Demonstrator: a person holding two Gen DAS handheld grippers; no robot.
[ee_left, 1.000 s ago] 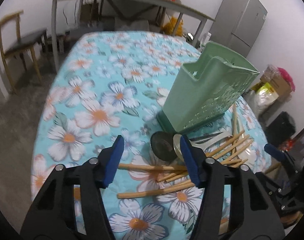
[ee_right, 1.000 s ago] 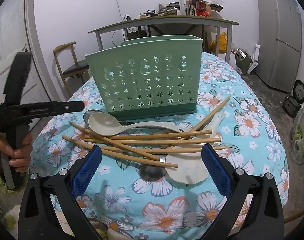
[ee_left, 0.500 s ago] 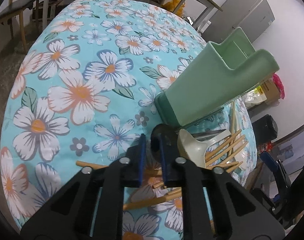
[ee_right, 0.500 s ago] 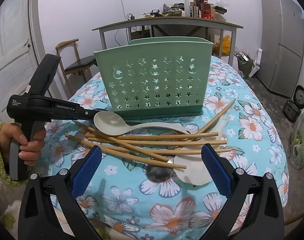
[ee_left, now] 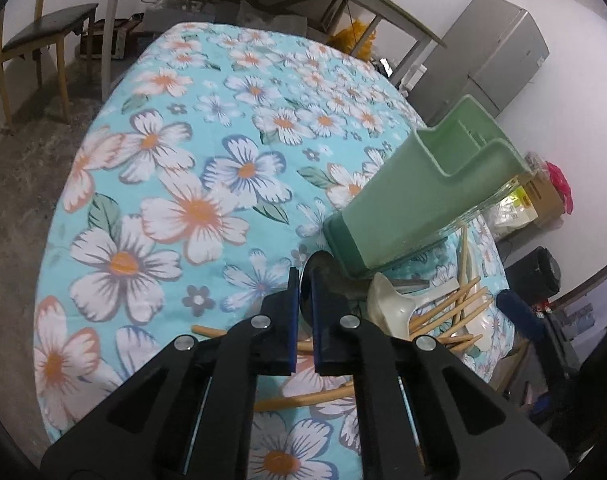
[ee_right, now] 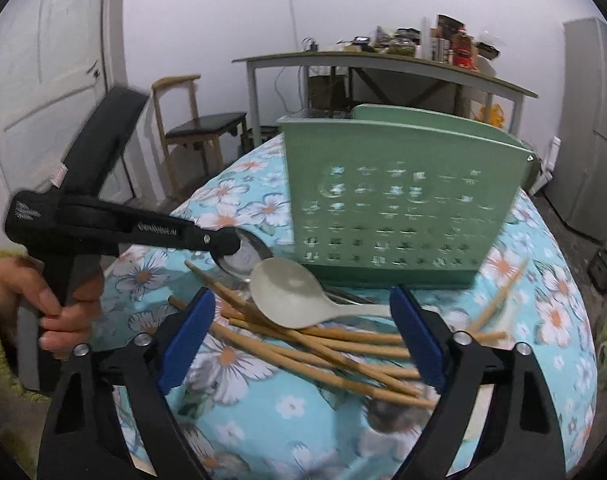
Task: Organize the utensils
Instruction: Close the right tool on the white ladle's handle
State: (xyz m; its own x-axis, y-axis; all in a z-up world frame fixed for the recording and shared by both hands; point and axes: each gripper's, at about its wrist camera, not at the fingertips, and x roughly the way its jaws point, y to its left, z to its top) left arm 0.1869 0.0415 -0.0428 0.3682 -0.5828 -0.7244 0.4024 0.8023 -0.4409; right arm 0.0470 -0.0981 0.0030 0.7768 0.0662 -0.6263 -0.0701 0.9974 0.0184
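Utensils lie heaped on the flowered tabletop point(ee_left: 183, 216) just in front of a green caddy point(ee_right: 399, 196), which stands upright with its perforated wall facing the right wrist camera. Nearest the caddy's left front corner is a metal spoon point(ee_right: 243, 258), its dark bowl all but touching the caddy's base. The left gripper point(ee_left: 302, 304) has its blue pads pressed on the rim of that bowl — jaws nearly together, with only the thin metal edge between them; in the right wrist view it reaches in from the left, held by a hand point(ee_right: 59, 304) in a green sleeve. Just right of the metal spoon, also before the caddy, a pale plastic spoon point(ee_right: 291, 294) rests on top of a crisscross of wooden chopsticks point(ee_right: 331, 354), its handle running off to the right. The right gripper point(ee_right: 301, 340) hangs over this heap in front of the caddy — its jaws wide apart but closing, the pale spoon and chopsticks between them, the pads touching nothing. That view is smeared by motion.
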